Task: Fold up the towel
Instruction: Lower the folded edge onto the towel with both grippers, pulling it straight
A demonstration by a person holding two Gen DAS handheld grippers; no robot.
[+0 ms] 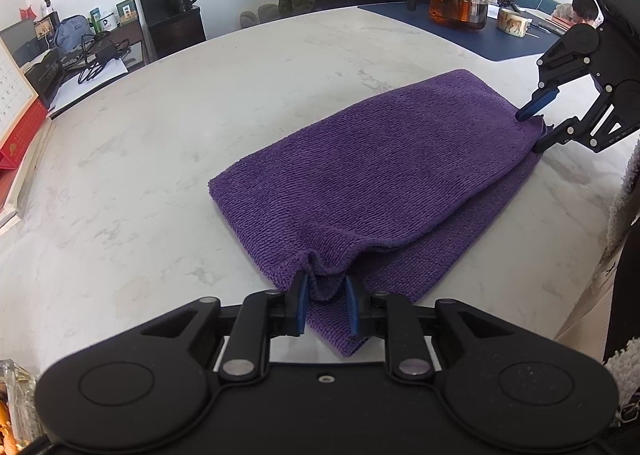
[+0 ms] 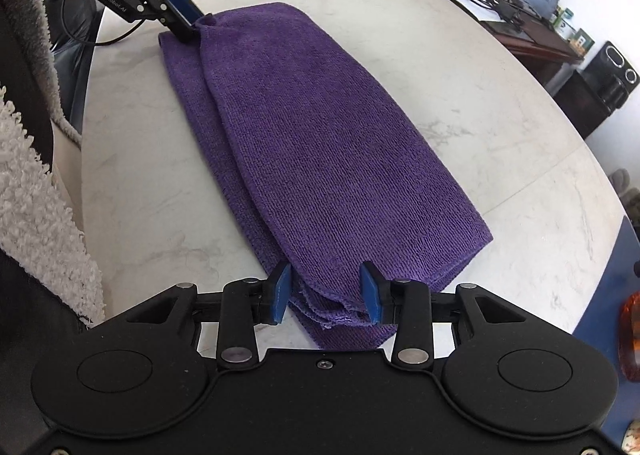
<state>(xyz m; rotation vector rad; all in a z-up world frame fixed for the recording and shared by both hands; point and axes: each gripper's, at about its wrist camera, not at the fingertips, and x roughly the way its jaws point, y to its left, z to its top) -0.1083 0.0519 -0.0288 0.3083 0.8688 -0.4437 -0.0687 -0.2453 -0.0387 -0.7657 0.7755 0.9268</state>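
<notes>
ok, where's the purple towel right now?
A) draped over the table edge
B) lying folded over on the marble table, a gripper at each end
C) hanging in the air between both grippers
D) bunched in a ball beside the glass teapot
B: the purple towel lies flat on the marble table, its upper layer doubled over a lower one, with the left gripper at one end's corners and the right gripper at the other.

Folded towel (image 1: 380,175) flat on table (image 1: 160,135), stretching between left hand-held gripper (image 1: 326,305) and right hand-held gripper (image 2: 326,297); teapot (image 1: 460,3) far behind the towel.
</notes>
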